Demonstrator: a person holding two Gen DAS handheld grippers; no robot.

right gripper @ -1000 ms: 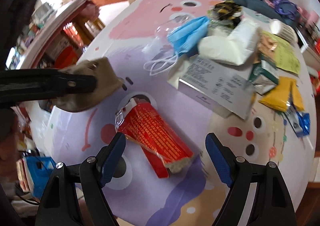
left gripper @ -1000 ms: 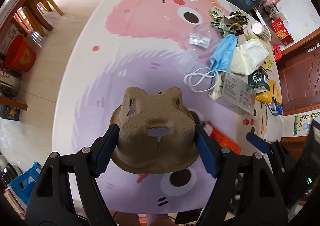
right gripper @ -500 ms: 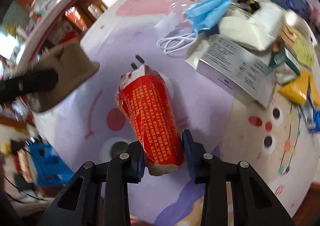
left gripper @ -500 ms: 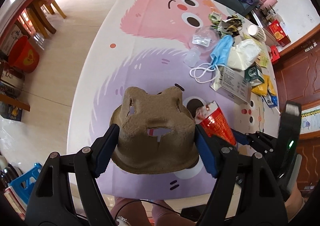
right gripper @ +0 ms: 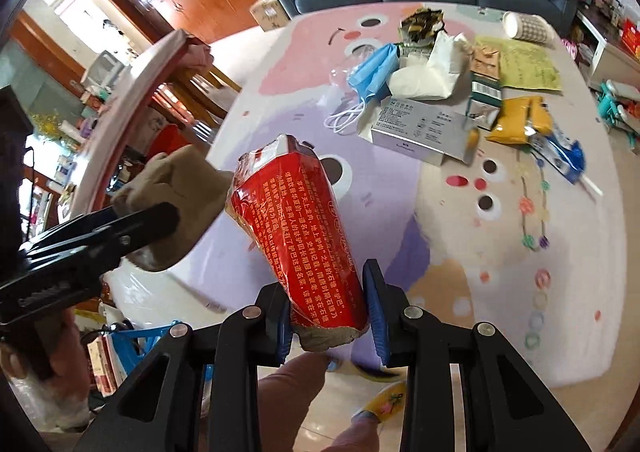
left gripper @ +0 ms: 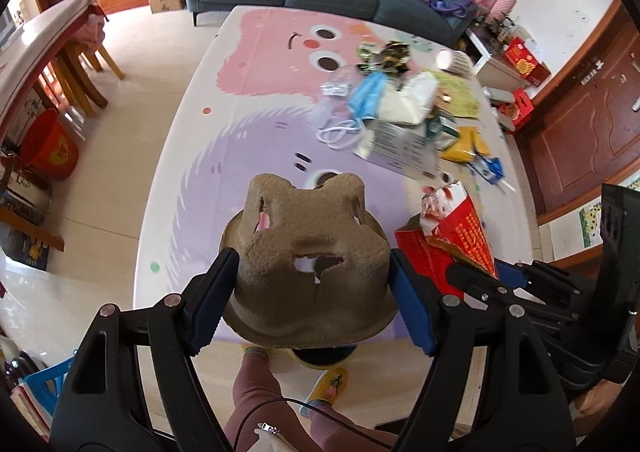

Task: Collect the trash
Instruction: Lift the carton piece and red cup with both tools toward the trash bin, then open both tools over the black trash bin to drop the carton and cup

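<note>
Left gripper (left gripper: 312,292): clamped on the brown moulded-pulp tray (left gripper: 310,264), blue pads pressed against its two flanks; tray held off the table, domed side toward the camera.
Right gripper (right gripper: 328,316): clamped on the red snack wrapper (right gripper: 304,236), pads pinching its near, crumpled end.
Wrapper axis: long axis straight forward along the fingers, torn silver-lined mouth at the far end, tipped slightly left; whole length clear of the table.
Relation of the two loads: pulp tray just left of the wrapper and level with its far end, seen from the right wrist; touching or merely close, cannot tell.
Remaining trash: cluster forward of both grippers on the cartoon-print tablecloth (left gripper: 248,100), well apart from both, somewhat right of the left gripper's line.
Cluster contents: blue face mask (right gripper: 374,70), white crumpled bag (right gripper: 424,72), grey printed carton (right gripper: 420,128), green packet (right gripper: 486,94), yellow pouch (right gripper: 520,120), paper cup (right gripper: 528,26) at the far edge.
Nearer tool: right gripper, judged closer to the carton and pouch.
Bin: none identified with certainty; red bucket (left gripper: 50,146) on the floor far to the left of the left gripper.
Next move (judgement): both grippers loaded, so drop-off before any further pick; wrapper mouth forward, so a downward tilt risks spilling crumbs.
</note>
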